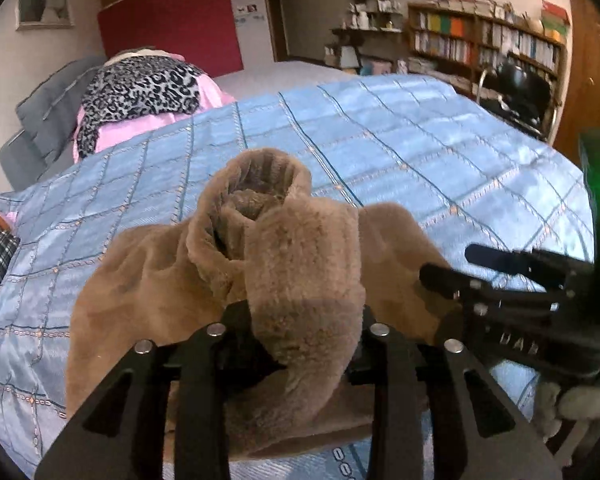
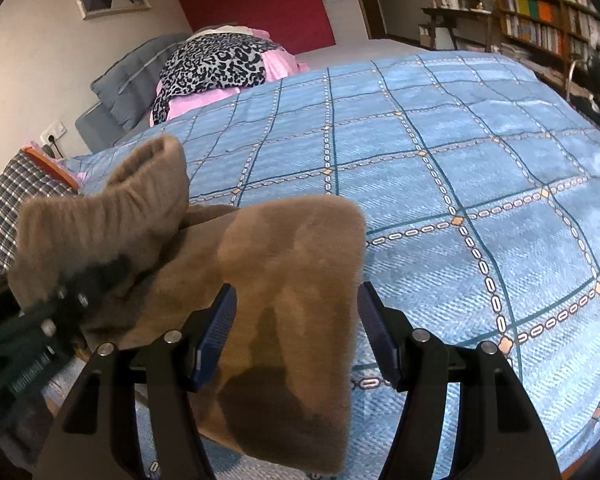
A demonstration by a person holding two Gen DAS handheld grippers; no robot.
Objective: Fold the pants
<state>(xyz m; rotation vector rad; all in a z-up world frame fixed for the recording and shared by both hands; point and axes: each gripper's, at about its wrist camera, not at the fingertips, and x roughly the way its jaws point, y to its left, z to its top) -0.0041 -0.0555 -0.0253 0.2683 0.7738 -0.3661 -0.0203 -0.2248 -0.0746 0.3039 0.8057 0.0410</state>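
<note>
Pinching a thick fleece roll of the brown pants (image 1: 304,280) at lower centre, my left gripper (image 1: 300,336) could drop it onto the blue quilt (image 1: 400,140) beyond, undoing the fold; my right gripper (image 2: 296,332) straddles another layer, unclenched.

A home bedroom: quilted bed (image 2: 420,160), pillows (image 2: 132,80), crowded bookshelves (image 1: 488,40).

Fuzzy brown pants (image 1: 148,280), rumpled on the blue checked bedspread (image 1: 380,140), ribbed cuff (image 1: 260,184) raised and open
</note>
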